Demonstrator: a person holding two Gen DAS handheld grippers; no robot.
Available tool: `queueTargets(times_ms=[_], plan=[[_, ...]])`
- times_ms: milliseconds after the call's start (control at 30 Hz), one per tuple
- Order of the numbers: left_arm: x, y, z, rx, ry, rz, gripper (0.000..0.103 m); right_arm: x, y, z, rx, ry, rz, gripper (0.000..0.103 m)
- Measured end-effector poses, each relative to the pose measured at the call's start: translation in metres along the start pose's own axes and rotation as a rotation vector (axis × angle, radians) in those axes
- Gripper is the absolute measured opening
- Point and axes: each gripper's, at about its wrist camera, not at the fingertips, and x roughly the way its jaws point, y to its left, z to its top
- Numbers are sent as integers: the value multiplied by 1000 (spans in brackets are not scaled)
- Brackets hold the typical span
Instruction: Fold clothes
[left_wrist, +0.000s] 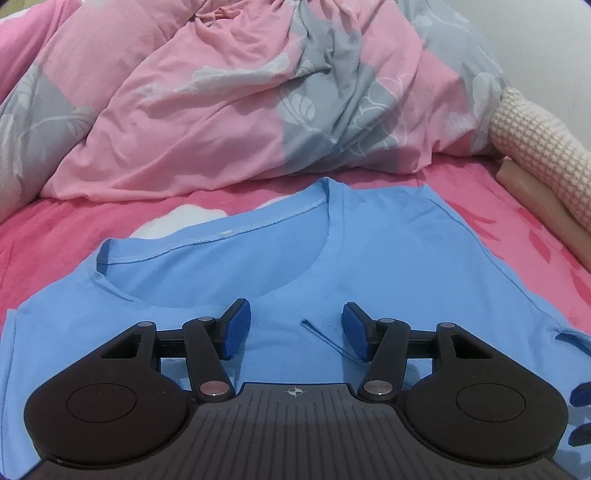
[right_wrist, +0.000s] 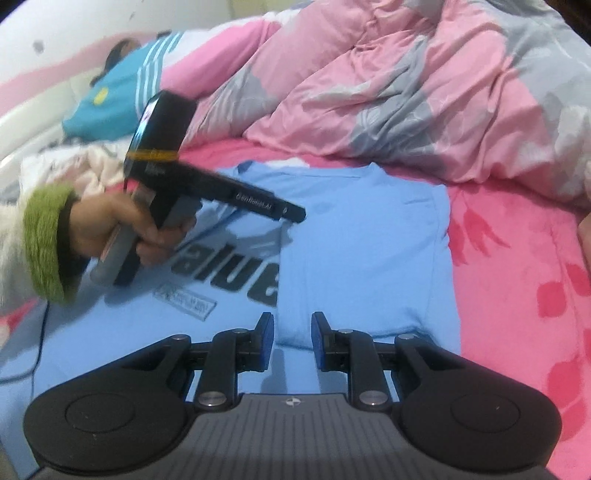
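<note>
1. Left wrist view: the left tool (left_wrist: 295, 328) hangs over the blue T-shirt (left_wrist: 388, 266), jaws moderately wide, nothing between the blue pads (left_wrist: 236, 332). A short raised crease or thread of blue cloth lies on the shirt between the pads, nearer the right one; whether it touches that pad cannot be told.
2. Position of the shirt: it lies spread on the pink bed sheet (left_wrist: 48, 240), neckline (left_wrist: 221, 236) toward the far side and somewhat left of centre in this view.
3. Behind the shirt, a crumpled pink-and-grey duvet (left_wrist: 221, 110) is heaped across the bed. At the right edge, a cream waffle-textured cushion (left_wrist: 535, 155) rests above a beige object, which is too blurred to identify.
4. Right wrist view: the right tool (right_wrist: 293, 332) hangs over the near edge of the same T-shirt (right_wrist: 369, 229), jaws narrow but not closed. A gap is visible between the pads, and no cloth is pinched there.
5. The right side of the shirt is folded over the middle — its fold edge runs down toward the gap between the jaws and covers the end of the dark printed lettering (right_wrist: 229, 273).
6. A hand (right_wrist: 122, 229) with a green fuzzy cuff (right_wrist: 44, 251) grips the handle of the other tool (right_wrist: 207, 192), which is held over the printed left half of the shirt; its jaws are hidden in this view.
7. Far left background: a blue garment with white stripes (right_wrist: 118, 92) lies on the bed — well apart from the shirt.
</note>
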Motion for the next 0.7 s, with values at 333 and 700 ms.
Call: queueTargets(times_ms=[333,700], plan=[[-18,2,-6,34,-89,-6,56,-15,-14,-10,26,11,-45,24],[-24,-39,-32,293,-107,-1,56,8,-63,-23,54,-18,-230,18]])
